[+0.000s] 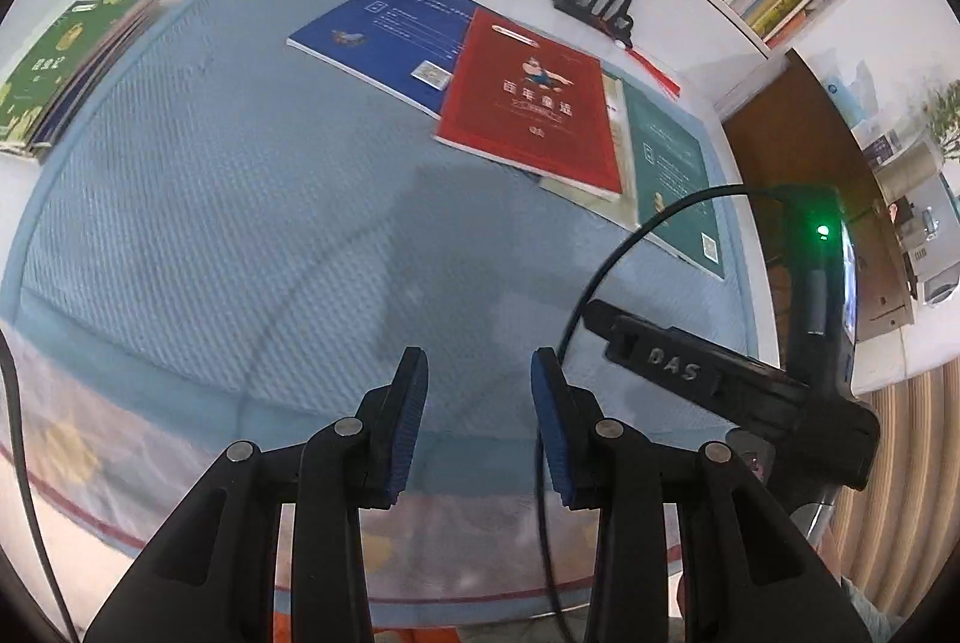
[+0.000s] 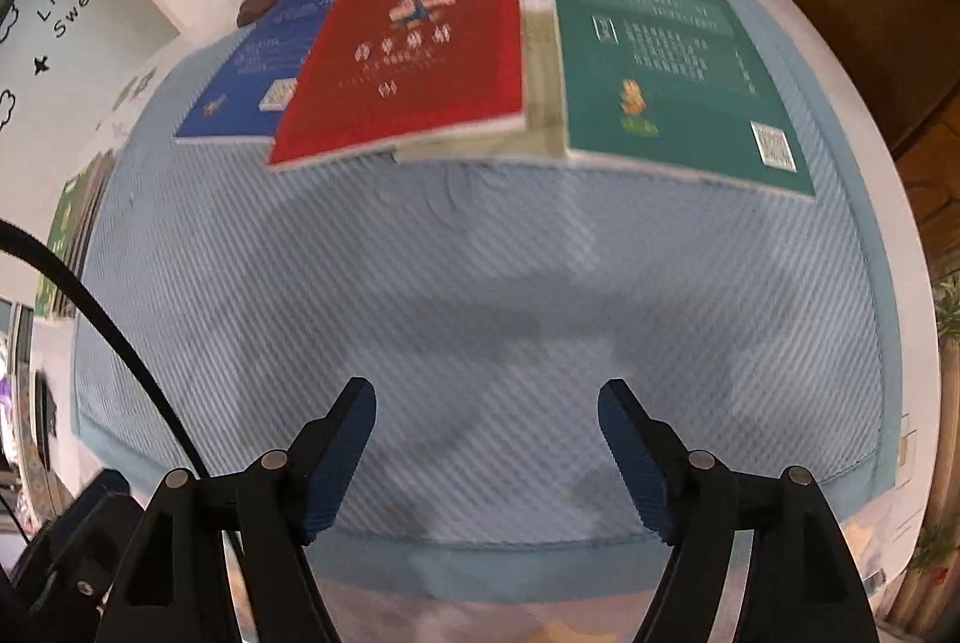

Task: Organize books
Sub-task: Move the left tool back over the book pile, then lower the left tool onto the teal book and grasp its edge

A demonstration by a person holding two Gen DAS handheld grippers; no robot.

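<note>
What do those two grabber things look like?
Both are black plastic claws with round silver rivets. Each finger ends in a ridged blue pad. The right gripper has the same blue pads. Its body, seen beside the left gripper, says "DAS" and trails a black cable.

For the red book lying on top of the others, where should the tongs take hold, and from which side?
Probably the red book's near long edge, approached from the bare mat side. It lies flat, overlapping the blue book and a pale book, and its near corner overhangs, leaving a gap for one finger underneath. The right tongs stand open and empty.
</note>
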